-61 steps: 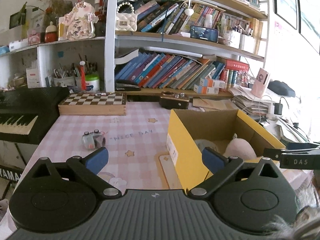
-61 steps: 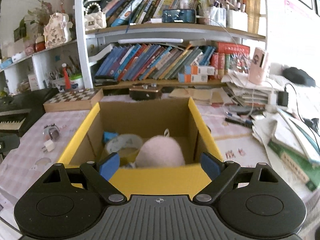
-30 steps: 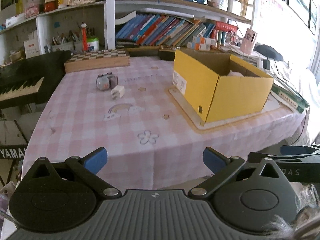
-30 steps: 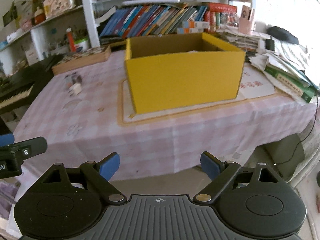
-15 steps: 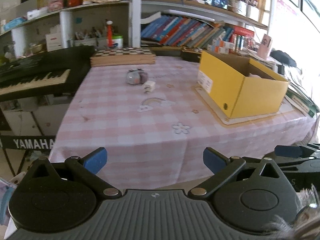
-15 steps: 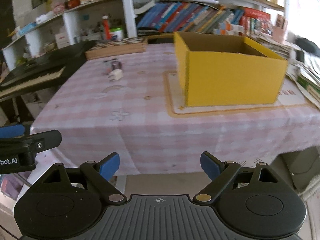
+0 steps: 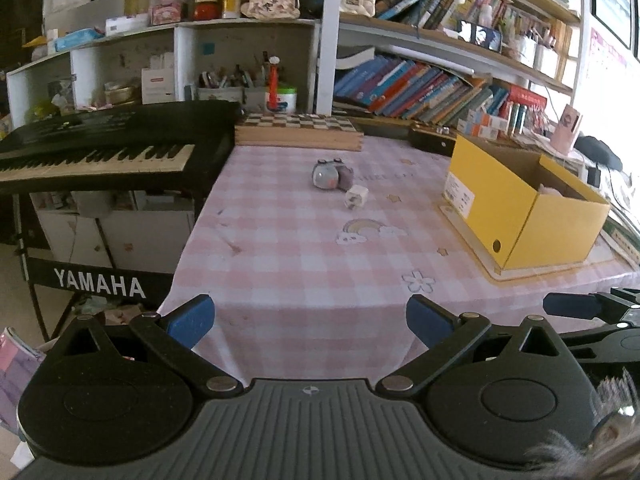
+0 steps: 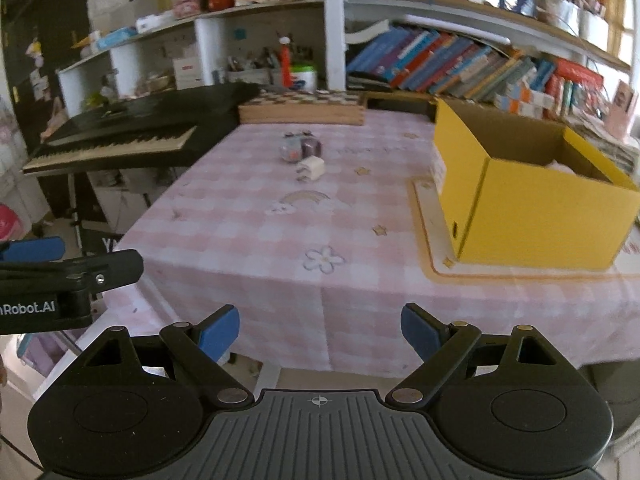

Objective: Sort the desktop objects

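- Left wrist view: two loose items left on the pink checked tablecloth (image 7: 288, 240) — small round grey-and-pink gadget (image 7: 326, 174) with a purple part touching its right side, and a small white cube-shaped plug charger (image 7: 356, 197) just beside it, nearer the camera.
- Both sit mid-table, well apart from the open yellow cardboard box (image 7: 520, 200) at the right, which rests on a flat pale board.
- Box contents: only a sliver of something pale pink (image 7: 554, 190) shows over the rim; rest of the inside hidden from this angle.
- Judgement: sorting partly done — at least one thing boxed, gadget and charger not yet picked.
- Left gripper (image 7: 310, 320): blue pads wide apart, nothing between them, held off the table's near edge.
- Right gripper (image 8: 320, 330): also wide, empty, off the near edge, box ahead to its right.
- Outward: wooden chessboard case (image 7: 298, 130) at table back, black Yamaha keyboard (image 7: 100, 148) left, bookshelves behind — likely not part of the sort.
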